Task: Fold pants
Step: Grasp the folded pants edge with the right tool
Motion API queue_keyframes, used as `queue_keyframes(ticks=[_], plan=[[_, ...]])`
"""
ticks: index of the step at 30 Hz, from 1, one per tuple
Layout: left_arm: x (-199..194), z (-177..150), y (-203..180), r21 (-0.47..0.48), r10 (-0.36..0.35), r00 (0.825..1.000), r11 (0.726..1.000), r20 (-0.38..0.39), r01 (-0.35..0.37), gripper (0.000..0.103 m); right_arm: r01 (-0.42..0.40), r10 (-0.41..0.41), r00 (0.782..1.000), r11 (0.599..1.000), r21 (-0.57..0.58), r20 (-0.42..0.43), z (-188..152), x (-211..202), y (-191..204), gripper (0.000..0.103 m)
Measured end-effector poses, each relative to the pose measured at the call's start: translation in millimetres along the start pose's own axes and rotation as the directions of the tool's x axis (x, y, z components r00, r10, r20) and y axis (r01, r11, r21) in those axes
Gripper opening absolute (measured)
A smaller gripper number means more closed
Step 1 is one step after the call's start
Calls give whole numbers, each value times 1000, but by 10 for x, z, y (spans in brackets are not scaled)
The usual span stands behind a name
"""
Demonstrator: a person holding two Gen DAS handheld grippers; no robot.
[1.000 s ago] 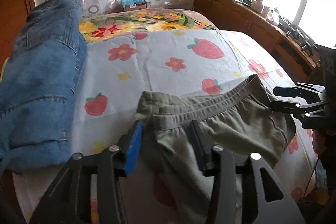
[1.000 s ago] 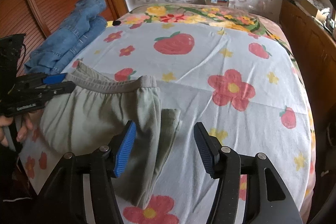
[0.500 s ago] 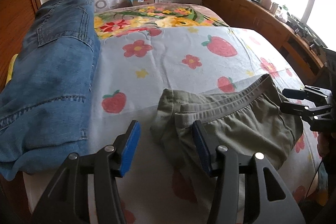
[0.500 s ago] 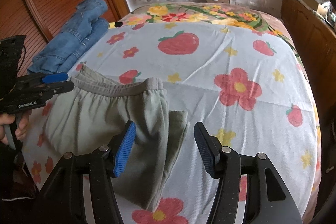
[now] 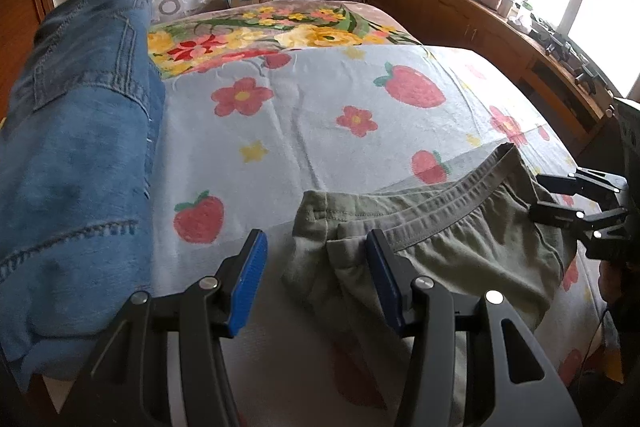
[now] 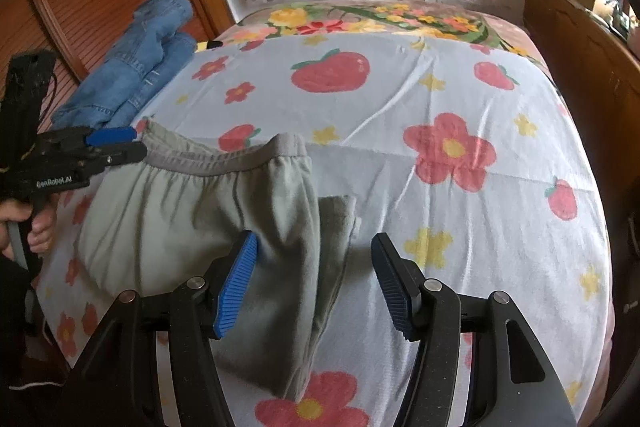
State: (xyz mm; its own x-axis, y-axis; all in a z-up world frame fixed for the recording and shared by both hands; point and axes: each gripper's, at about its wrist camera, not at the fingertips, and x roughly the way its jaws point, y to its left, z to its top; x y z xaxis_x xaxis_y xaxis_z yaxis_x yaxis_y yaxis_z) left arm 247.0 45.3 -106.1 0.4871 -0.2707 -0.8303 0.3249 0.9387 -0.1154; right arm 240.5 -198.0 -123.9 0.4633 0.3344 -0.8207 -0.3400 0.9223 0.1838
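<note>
Grey-green pants (image 6: 192, 211) lie folded on the near part of the bed, waistband (image 6: 224, 159) facing the headboard, a narrower folded strip along their right side. The left gripper (image 5: 316, 267) hovers at the waistband's left corner, jaws spread, pads off the cloth. The right gripper (image 6: 314, 267) hangs over the right fold, jaws apart, pinching nothing. Under it all, the strawberry-and-flower sheet (image 6: 400, 99). Folded blue jeans (image 5: 76, 147) sit along the bed's left edge.
</note>
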Motion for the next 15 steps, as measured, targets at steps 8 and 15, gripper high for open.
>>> queue_keyframes(ticks=[8, 15], plan=[[23, -46, 39, -17, -22, 1000, 1000, 9, 23, 51, 3, -2, 1000, 999, -51, 5, 47, 71, 90, 37], [37, -78, 64, -24, -39, 999, 999, 19, 40, 52, -13, 15, 998, 999, -29, 66, 63, -73, 40, 9]])
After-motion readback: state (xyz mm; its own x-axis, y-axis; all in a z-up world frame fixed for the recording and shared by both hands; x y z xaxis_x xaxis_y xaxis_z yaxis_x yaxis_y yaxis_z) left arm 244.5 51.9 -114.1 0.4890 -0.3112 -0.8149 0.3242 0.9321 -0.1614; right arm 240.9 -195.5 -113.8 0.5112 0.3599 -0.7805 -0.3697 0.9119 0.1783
